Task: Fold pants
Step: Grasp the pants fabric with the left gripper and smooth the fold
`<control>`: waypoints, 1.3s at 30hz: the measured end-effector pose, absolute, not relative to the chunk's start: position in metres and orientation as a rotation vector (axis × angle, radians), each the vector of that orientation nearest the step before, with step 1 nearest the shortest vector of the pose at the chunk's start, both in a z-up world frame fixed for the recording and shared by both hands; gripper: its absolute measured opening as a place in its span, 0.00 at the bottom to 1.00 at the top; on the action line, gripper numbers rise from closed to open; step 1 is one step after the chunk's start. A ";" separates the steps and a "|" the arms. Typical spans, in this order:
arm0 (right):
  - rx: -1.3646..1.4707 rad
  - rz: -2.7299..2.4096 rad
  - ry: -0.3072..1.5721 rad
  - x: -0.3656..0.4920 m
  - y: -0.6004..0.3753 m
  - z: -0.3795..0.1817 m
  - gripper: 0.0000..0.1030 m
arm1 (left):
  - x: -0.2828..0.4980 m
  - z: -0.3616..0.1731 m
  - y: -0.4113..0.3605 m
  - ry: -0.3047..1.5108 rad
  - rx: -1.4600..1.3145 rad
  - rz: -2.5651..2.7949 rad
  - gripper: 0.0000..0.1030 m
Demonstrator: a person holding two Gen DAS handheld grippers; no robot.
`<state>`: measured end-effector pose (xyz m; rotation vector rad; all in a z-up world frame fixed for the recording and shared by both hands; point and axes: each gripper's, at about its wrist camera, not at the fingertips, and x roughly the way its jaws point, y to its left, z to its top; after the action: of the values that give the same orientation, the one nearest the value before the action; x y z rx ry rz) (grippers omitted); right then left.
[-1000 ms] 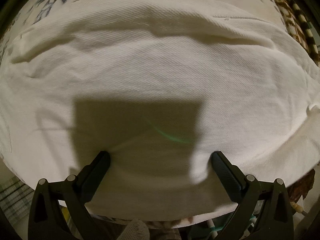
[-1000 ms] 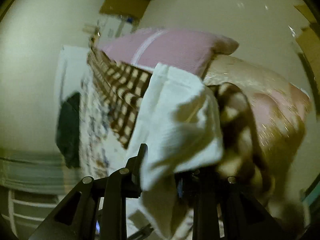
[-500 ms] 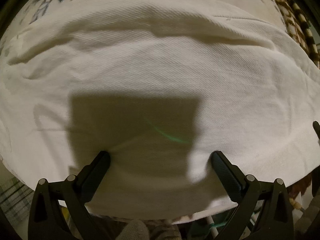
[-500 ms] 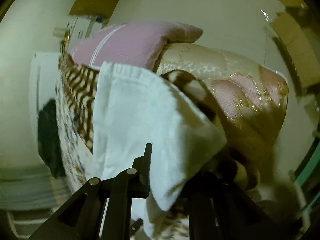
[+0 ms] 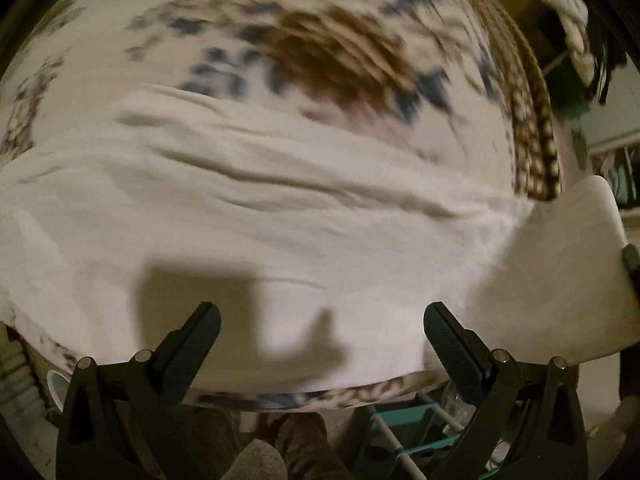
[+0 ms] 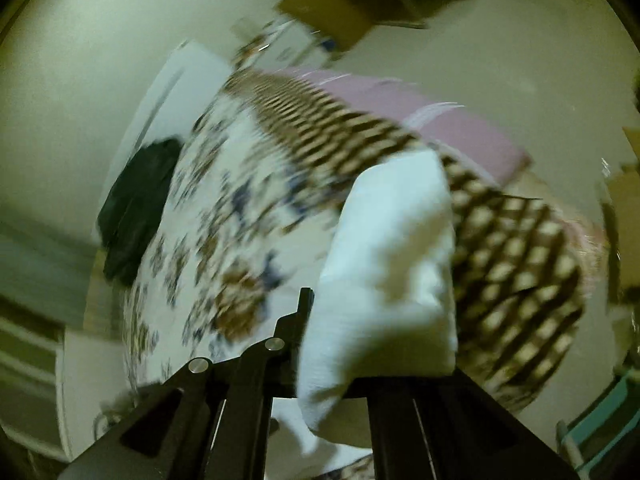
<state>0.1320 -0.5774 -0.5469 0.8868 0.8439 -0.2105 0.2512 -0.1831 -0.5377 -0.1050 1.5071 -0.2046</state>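
Note:
White pants (image 5: 280, 232) lie spread across the floral bedspread (image 5: 320, 40). My left gripper (image 5: 322, 312) hangs open above their near edge, with both pads clear of the cloth and its shadow falling on the fabric. At the right of the left wrist view one end of the pants (image 5: 560, 280) is raised off the bed, and a dark finger of the other gripper (image 5: 632, 260) shows at its edge. In the right wrist view my right gripper (image 6: 340, 320) is shut on that bunched white pants end (image 6: 392, 264), which covers its right finger.
A brown checked blanket (image 6: 520, 260) and a pink pillow (image 6: 440, 120) lie at the far side of the bed. A dark garment (image 6: 136, 208) sits at the bed's left edge. A teal rack (image 5: 404, 432) and a person's slippered foot (image 5: 256, 460) are below the near edge.
The left gripper has lifted away from the pants, still open, so more bedspread shows. The right gripper has risen and rolled with the white pants end in its grip.

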 end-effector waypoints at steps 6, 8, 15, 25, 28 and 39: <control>0.677 -0.031 0.980 0.180 -0.436 -0.554 0.06 | 0.244 -0.515 -0.066 1.475 -0.218 -0.089 1.00; 0.594 0.029 1.041 0.190 -0.381 -0.567 0.06 | 0.239 -0.512 -0.030 1.467 -0.247 -0.043 1.00; 0.204 0.250 1.377 0.196 -0.195 -0.661 0.30 | 0.229 -0.535 0.061 1.474 -0.315 0.098 1.00; 0.390 0.315 1.442 0.155 -0.219 -0.644 0.65 | 0.253 -0.552 0.038 1.490 -0.451 -0.080 1.00; 0.454 0.202 1.446 0.152 -0.252 -0.641 0.65 | 0.258 -0.566 0.013 1.521 -0.434 -0.121 1.00; 0.440 -0.092 1.532 0.156 -0.320 -0.672 0.65 | 0.254 -0.607 -0.017 1.507 -0.341 -0.242 0.09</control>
<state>0.1558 -0.3195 -0.6718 0.4401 1.5316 -0.0919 0.2542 -0.0174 -0.6072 -0.3406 1.5073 -0.2418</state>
